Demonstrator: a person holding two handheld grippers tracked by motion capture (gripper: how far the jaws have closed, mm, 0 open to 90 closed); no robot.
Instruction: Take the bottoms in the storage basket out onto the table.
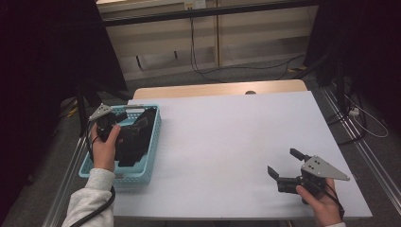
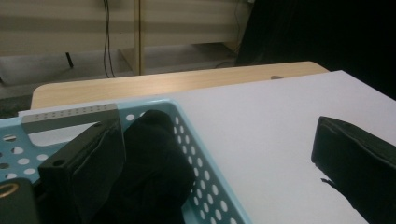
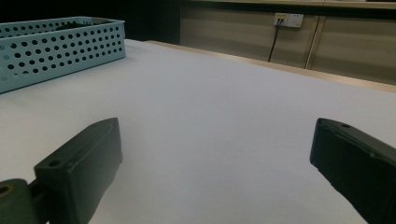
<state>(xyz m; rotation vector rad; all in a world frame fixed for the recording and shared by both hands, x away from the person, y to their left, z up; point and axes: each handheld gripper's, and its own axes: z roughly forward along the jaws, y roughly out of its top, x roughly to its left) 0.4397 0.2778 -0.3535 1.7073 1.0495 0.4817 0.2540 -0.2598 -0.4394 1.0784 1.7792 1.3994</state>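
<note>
Looking down from the high view, the left gripper [image 1: 126,124] hangs over the basket [image 1: 147,163] at the table's [image 1: 222,142] left edge, just above the black cloth [image 1: 135,139] lying inside it. The right gripper [image 1: 285,164] rests near the front right corner, jaws spread and empty. In the left gripper view, the jaws stand wide apart, one inside the basket against the cloth [image 2: 154,163], the other outside over the table. In the right gripper view, open jaws frame bare table, the basket [image 3: 60,49] far off.
</note>
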